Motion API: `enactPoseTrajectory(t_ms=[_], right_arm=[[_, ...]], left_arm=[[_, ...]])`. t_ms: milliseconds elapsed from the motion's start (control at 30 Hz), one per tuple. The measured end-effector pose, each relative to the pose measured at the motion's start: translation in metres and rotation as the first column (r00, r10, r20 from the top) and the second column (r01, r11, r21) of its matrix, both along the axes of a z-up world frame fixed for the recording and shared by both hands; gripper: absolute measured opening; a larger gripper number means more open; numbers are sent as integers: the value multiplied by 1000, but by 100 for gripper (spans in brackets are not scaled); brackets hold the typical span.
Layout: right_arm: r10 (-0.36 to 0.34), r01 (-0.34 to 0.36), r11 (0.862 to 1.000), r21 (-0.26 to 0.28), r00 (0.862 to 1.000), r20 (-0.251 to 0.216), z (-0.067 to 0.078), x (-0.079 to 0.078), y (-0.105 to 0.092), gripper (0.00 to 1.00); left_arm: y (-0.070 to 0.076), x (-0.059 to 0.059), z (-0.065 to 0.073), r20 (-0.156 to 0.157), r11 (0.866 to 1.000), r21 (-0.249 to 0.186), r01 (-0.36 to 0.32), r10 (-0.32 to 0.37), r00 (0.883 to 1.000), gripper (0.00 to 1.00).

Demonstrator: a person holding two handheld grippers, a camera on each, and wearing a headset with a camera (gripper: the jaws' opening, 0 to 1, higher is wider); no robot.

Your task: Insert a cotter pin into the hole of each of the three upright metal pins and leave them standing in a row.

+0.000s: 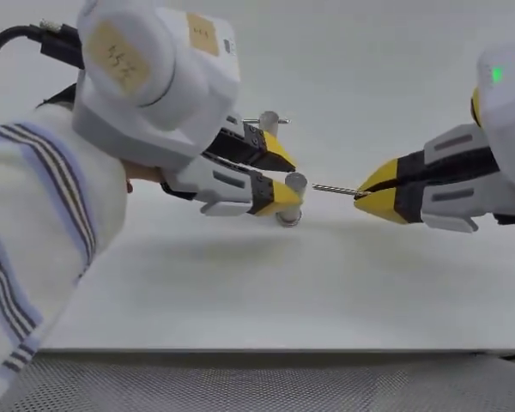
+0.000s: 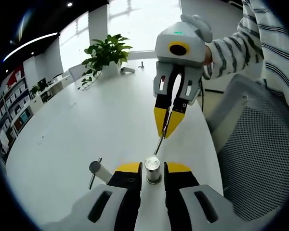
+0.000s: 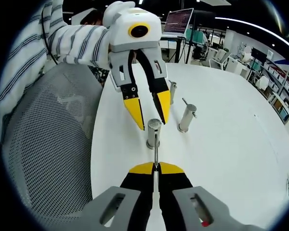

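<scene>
Open office, white table [image 1: 240, 283], mesh chair at the lower edge of the head view.

- Metal pin [image 3: 154, 132] stands upright at centre frame in the right gripper view. It has no cotter in it yet.
- Left gripper [image 1: 290, 178]: jaws partly open and straddling this pin, one to each side. There is a narrow gap either side in the left gripper view, and I cannot confirm any contact.
- Right gripper [image 1: 362, 194]: jaws closed on one end of the cotter pin [image 1: 333, 188]. The free shank points left at the pin's upper part, with its tip just beside the pin. Whether it has entered the hole is too small to tell.
- Second metal pin [image 3: 186, 118], right of centre, already carries a cotter through its top.
- Third metal pin [image 3: 172, 90] sits behind it, and its detail is unclear.

Handling, as a judgement:
- The cotter is thin, light wire. It is likely springy and may swivel or bend in the jaws if pushed off-axis. Hold it near the tail and leave most of the shank free.
- The metal pin is stiff and smooth with a small base, so it will probably tip under a side push. Brace it on the body below the hole.
</scene>
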State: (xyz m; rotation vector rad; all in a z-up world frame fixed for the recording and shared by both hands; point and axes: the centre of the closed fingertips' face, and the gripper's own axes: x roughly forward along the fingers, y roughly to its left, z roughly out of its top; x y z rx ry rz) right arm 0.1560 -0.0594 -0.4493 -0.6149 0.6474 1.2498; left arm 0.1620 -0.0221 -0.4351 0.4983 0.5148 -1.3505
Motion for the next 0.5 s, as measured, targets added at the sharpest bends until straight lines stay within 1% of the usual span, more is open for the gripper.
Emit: enactPoseTrajectory(t_ms=[100,200,267,400,500], right_arm=[[6,-6,1000,0,1000,0,-1,1,1,0],[11,-11,1000,2,1000,0,-3,4,1,0],[18,-18,1000,8,1000,0,-2,4,3,0],[30,-30,999,14,1000,6,-1,4,4,0],[42,-42,999,17,999,2,0,4,6,0]], left_arm=[[-2,-1,1,-6,1000,-1,-4,4,1000,10],[-3,-2,2,-16,1000,-3,-8,8,1000,10],[-3,-2,3,-13,1000,-2,-3,3,1000,10],[-3,-3,4,-23,1000,-4,1,-1,1000,10],[-4,-3,4,-21,1000,-1,4,-4,1000,10]])
